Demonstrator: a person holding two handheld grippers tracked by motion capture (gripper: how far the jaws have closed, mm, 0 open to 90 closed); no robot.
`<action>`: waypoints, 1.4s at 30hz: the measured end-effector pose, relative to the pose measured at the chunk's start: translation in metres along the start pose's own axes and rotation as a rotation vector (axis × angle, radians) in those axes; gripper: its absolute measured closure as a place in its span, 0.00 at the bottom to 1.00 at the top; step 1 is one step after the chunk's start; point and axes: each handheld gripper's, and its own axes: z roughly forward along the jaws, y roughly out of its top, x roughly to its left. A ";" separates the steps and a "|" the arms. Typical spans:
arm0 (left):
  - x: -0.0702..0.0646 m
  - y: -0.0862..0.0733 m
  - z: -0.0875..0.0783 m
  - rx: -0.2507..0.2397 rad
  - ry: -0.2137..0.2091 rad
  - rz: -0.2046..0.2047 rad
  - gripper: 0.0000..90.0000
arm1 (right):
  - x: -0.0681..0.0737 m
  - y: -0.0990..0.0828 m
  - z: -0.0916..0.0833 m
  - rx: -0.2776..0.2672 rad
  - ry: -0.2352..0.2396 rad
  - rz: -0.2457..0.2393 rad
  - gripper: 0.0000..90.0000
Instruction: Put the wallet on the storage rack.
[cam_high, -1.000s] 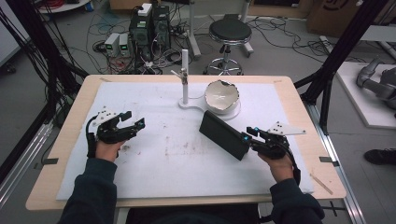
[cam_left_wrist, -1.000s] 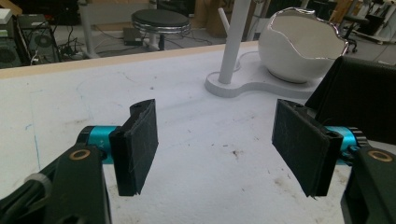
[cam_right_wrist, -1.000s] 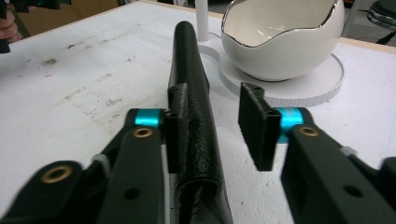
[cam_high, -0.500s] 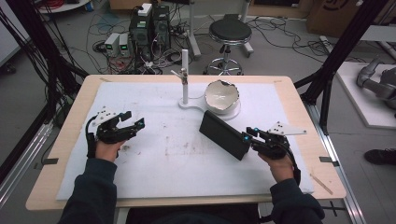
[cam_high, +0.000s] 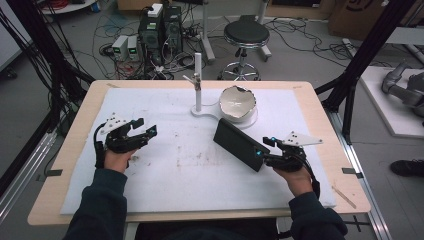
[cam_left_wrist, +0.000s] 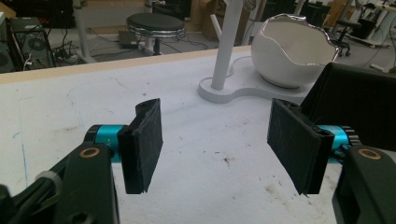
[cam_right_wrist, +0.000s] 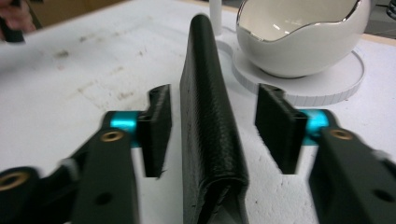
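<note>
1. Lying flat on the tabletop's white mat (cam_high: 200, 175), toward the right edge, the black case (cam_high: 238, 143) runs slantwise from beside the white stand down to the right tool (cam_high: 262, 152).
2. Seen from the right gripper view, the black case (cam_right_wrist: 205, 116) sits lengthwise in the gap of the right tool (cam_right_wrist: 212, 123), its near end between the two pads (cam_right_wrist: 156, 126), with white mat showing on either side of it, so neither pad presses on it.
3. The right tool's jaws have just been opening and now stand apart around the case, clamped on nothing.
4. The left tool (cam_high: 145, 132) rests near the left edge of the tabletop, well apart from the case, held in the person's left hand (cam_high: 117, 160).
5. In the left gripper view the left tool (cam_left_wrist: 219, 140) has its jaws apart, having just closed slightly, with bare mat between the pads; the case's dark corner (cam_left_wrist: 359, 102) shows beyond the right-hand pad.
6. A white egg-shaped bowl (cam_high: 238, 102) with a jagged silver rim sits on a white base (cam_high: 207, 111) toward the far edge, beside a thin white post (cam_high: 198, 82).
7. The mat carries brown smudges near its middle; the wooden tabletop (cam_high: 325, 125) frames it.
8. Beyond the far edge stand a black round stool (cam_high: 246, 35), computer boxes (cam_high: 160, 25) and loose cables on the grey floor.
</note>
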 end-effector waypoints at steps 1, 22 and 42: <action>0.000 0.000 0.000 0.001 0.000 -0.001 0.39 | 0.000 0.000 0.000 0.000 0.000 0.000 0.45; 0.002 -0.001 -0.001 0.002 0.004 -0.003 0.39 | -0.007 -0.005 -0.004 -0.089 0.034 -0.004 0.81; 0.008 -0.002 -0.004 -0.003 0.014 -0.010 0.37 | -0.017 0.104 -0.047 -0.201 -0.059 -0.161 0.82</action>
